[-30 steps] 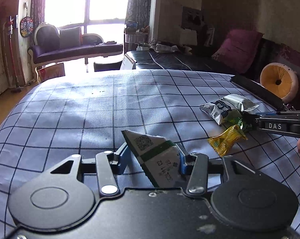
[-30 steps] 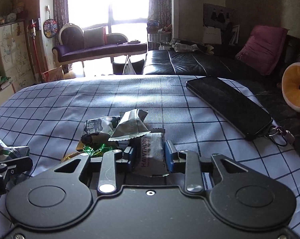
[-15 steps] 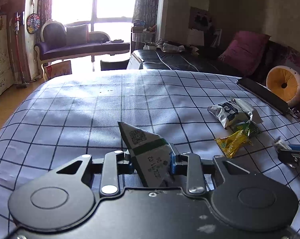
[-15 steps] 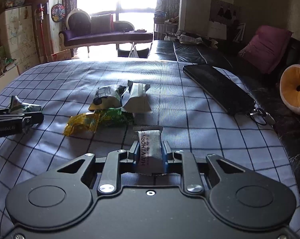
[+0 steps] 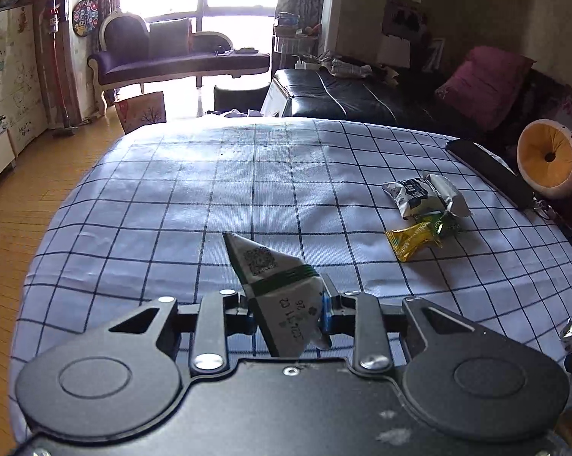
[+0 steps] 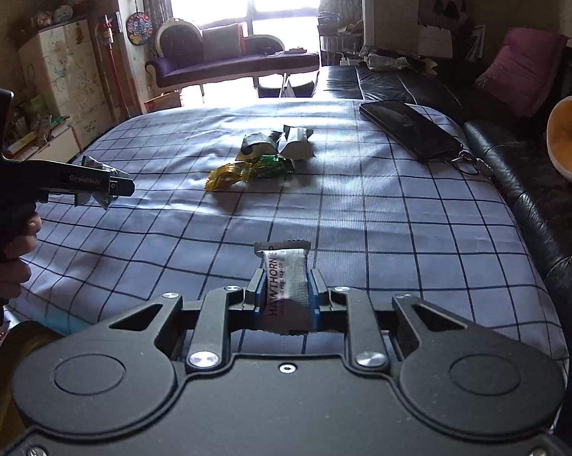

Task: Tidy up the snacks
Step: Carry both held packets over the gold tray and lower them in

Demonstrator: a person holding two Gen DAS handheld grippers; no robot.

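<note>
My left gripper (image 5: 288, 309) is shut on a white and green snack packet (image 5: 278, 288) with a QR code, held above the checked tablecloth (image 5: 210, 209). My right gripper (image 6: 286, 292) is shut on a silver Hawthorn snack bar (image 6: 286, 285), also held above the cloth. The left gripper (image 6: 96, 186) with its packet shows at the left of the right wrist view. A small pile lies on the cloth: a yellow wrapper (image 5: 413, 241), a green wrapper (image 5: 443, 224) and two white and black packets (image 5: 422, 193). The pile also shows in the right wrist view (image 6: 263, 159).
A black phone (image 6: 409, 129) with a key ring lies near the table's right edge. A black leather sofa (image 6: 514, 152) with a round orange cushion (image 6: 569, 136) stands beside the table. The wooden floor (image 5: 5, 220) is to the left.
Both grippers have pulled back from the pile and risen, each keeping its snack. The pile now sits farther away in both views.
</note>
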